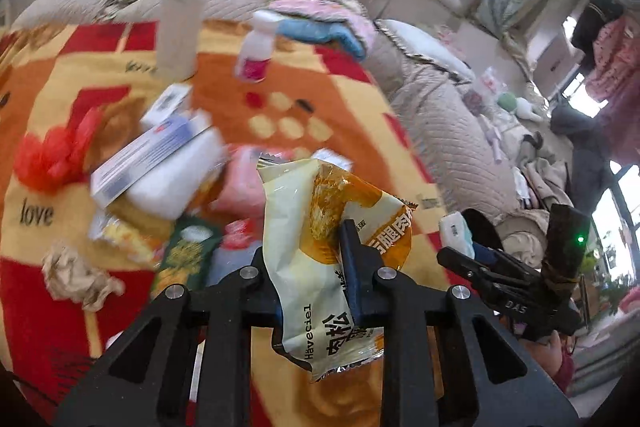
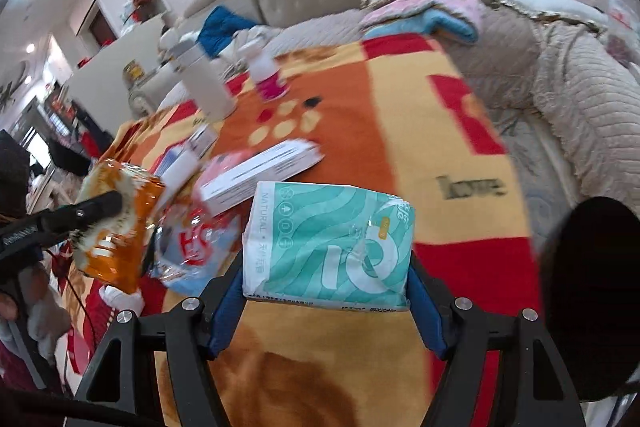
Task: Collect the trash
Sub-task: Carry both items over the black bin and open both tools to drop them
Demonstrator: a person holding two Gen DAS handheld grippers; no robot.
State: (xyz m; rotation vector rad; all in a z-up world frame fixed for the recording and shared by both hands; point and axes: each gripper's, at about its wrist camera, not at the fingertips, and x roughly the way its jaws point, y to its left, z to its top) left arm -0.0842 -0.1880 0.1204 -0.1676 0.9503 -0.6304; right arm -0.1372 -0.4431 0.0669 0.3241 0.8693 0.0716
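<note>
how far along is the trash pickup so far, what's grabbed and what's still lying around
No bin or bagged trash is in view, so nothing shows as finished. In hand: the left gripper is shut on a yellow snack wrapper, and the right gripper holds a teal tissue pack. Still on the blanket: a crumpled paper wad, a red plastic bag, white boxes and other wrappers.

Cream-and-orange snack wrapper (image 1: pixel 320 227), teal wave-patterned tissue pack (image 2: pixel 332 247), red-orange-yellow blanket (image 2: pixel 400 99).

Right tool (image 2: pixel 328 291) clamping teal tissue pack (image 2: pixel 330 247), above blanket (image 2: pixel 400 131)
</note>
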